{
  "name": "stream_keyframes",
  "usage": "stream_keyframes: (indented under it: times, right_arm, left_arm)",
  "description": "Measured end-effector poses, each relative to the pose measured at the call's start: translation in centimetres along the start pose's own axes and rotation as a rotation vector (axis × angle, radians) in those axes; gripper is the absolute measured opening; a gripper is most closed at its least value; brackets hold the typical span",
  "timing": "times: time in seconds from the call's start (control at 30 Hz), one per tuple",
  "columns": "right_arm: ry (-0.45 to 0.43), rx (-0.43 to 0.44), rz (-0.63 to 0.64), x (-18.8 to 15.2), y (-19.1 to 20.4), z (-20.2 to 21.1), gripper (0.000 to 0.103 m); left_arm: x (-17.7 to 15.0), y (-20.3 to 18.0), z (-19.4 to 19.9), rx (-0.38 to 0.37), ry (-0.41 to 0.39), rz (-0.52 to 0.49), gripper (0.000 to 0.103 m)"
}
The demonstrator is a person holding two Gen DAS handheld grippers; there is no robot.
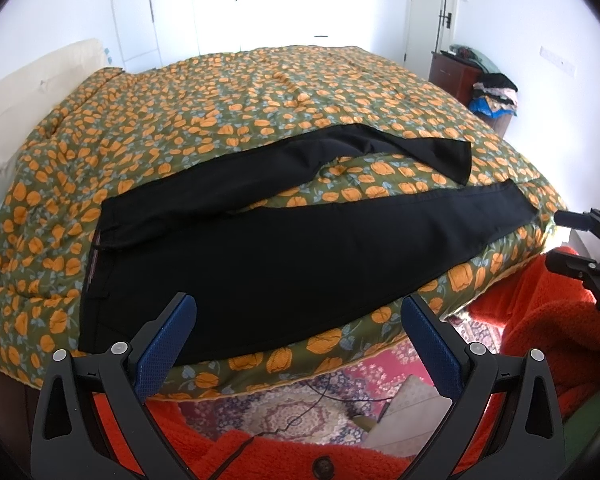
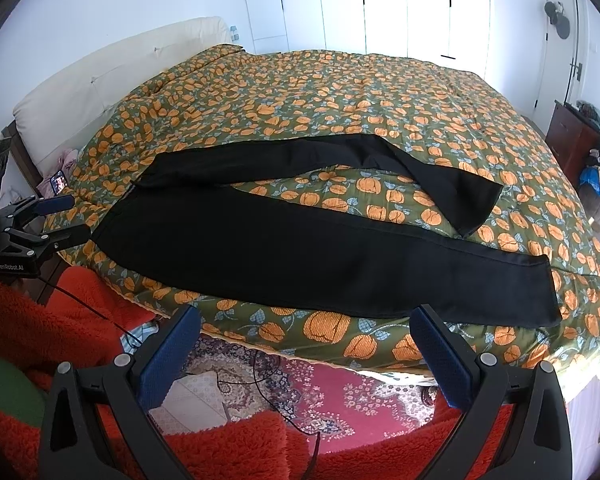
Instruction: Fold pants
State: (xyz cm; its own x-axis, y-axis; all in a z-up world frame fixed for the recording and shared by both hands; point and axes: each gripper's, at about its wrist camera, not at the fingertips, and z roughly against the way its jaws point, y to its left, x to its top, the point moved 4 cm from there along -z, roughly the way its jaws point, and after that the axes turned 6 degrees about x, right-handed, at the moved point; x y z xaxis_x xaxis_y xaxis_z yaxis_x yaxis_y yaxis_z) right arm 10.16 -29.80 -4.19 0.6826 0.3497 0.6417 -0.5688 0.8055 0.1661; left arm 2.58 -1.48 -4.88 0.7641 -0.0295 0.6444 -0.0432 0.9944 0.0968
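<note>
I see the black fabric pants [image 1: 284, 248] spread flat on the orange-flowered green quilt [image 1: 260, 100], at twelve o'clock from my left gripper [image 1: 298, 344] and right gripper [image 2: 306, 354], both wide open, empty.

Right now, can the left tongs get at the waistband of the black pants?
Probably yes. The left tongs are open at the near bed edge, with the waistband just ahead to their left. Nothing lies between them; the right tongs are off by the leg hems.

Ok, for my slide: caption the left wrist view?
Open left gripper hovers before black pants spread on a floral bedspread.
</note>
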Motion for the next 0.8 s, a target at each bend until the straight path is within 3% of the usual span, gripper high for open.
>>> stream_keyframes:
  times: [0.8]
  right_arm:
    - [0.004, 0.001, -0.002, -0.17, 0.0, -0.2, 0.103]
  left_arm:
    - [-0.01, -0.1, 0.0, -0.001, 0.0, 0.0, 0.102]
